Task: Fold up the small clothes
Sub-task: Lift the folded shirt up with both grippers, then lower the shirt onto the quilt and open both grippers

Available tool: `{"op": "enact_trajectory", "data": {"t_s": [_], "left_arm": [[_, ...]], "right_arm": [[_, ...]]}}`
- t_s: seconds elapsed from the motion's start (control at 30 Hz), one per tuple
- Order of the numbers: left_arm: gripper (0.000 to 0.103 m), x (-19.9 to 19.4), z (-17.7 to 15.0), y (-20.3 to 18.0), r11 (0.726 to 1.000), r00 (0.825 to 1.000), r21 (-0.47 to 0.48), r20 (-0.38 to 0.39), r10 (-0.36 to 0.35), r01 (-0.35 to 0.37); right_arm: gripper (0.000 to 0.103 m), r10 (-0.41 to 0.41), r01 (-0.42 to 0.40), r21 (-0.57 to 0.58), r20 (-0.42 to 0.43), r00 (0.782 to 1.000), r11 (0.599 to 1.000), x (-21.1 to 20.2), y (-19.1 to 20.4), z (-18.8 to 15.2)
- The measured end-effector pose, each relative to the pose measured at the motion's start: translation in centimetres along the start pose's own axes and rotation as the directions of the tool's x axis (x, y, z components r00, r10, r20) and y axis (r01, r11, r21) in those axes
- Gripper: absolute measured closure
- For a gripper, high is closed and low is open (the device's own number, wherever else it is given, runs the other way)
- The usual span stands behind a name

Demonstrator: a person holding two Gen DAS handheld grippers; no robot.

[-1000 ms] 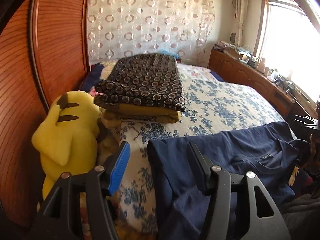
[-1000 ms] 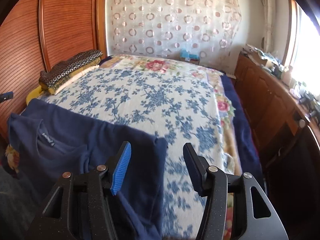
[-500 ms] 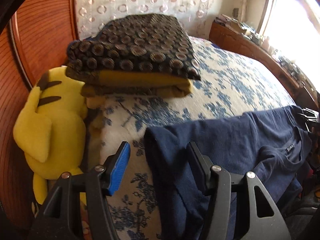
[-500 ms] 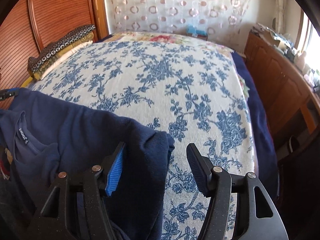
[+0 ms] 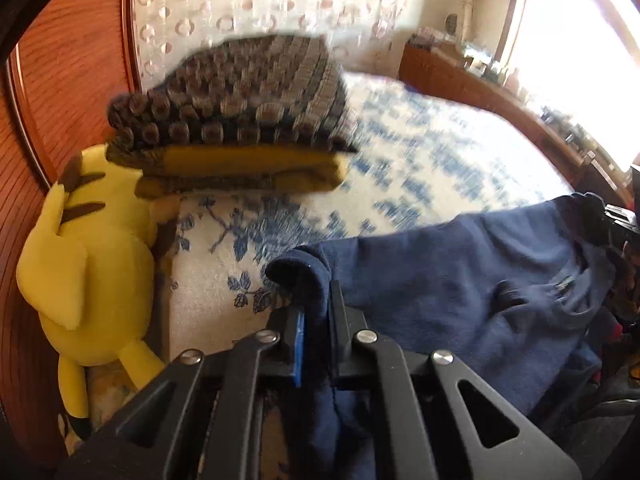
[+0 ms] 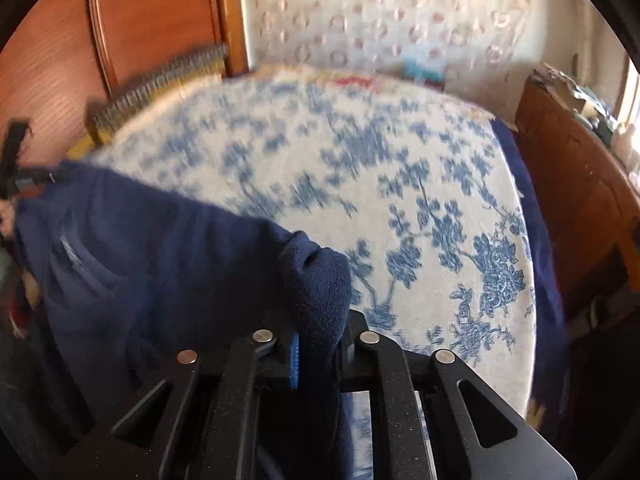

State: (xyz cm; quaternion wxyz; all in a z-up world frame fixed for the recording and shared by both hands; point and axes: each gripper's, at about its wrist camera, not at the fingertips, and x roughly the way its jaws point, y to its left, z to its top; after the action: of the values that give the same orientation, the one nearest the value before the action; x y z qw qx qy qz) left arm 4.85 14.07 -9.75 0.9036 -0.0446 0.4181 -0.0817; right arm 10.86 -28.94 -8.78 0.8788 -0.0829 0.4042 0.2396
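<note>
Closed since a moment ago: left gripper (image 5: pixel 316 320) and right gripper (image 6: pixel 320 336), each now pinched tight on an edge of the dark navy cotton shirt (image 5: pixel 460 280), spread across the blue-flowered white bedspread (image 6: pixel 400 184) beside a yellow plush toy (image 5: pixel 88 260).

A home bedroom: floral-covered bed (image 6: pixel 400 184), wooden wardrobe (image 5: pixel 60 80), plush toy (image 5: pixel 88 264), curtained wall (image 6: pixel 380 20).

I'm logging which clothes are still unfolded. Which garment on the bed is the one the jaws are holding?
The navy shirt, pinched at opposite ends. The dark ring-patterned garment and mustard one lie folded, stacked, untouched.
</note>
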Motion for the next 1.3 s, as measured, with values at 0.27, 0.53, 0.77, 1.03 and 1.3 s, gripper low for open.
{"op": "enact_trajectory", "data": {"t_s": [0.27,0.53,0.77,1.03,1.3], "left_arm": [[0.098,-12.0,2.6,-4.5,0.998,0.956,0.060,0.291,-0.047,0.031],[0.098,-20.7,6.4,-6.8,0.993,0.856,0.110,0.511,-0.083,0.031],[0.098,-24.7,9.1,-6.8,0.991,0.784,0.128,0.612,-0.107,0.035],[0.098,-26.5,11.2,-5.9,0.991,0.748,0.136,0.657,-0.098,0.010],[0.097,-17.8,16.9,-5.3,0.993,0.797,0.110,0.603,-0.027,-0.049]], "right_arm": [[0.096,-0.042,0.036,0.028,0.226,0.973,0.999,-9.8,1.1,1.8],[0.096,-0.079,0.093,-0.015,0.405,0.911,0.996,-20.3,2.5,5.3],[0.096,-0.080,0.113,-0.030,0.526,0.846,0.993,-27.7,2.5,8.0],[0.096,-0.082,0.129,-0.037,0.596,0.799,0.991,-32.0,2.8,8.7],[0.096,-0.143,0.195,-0.045,0.520,0.842,0.980,-26.8,-0.6,14.5]]}}
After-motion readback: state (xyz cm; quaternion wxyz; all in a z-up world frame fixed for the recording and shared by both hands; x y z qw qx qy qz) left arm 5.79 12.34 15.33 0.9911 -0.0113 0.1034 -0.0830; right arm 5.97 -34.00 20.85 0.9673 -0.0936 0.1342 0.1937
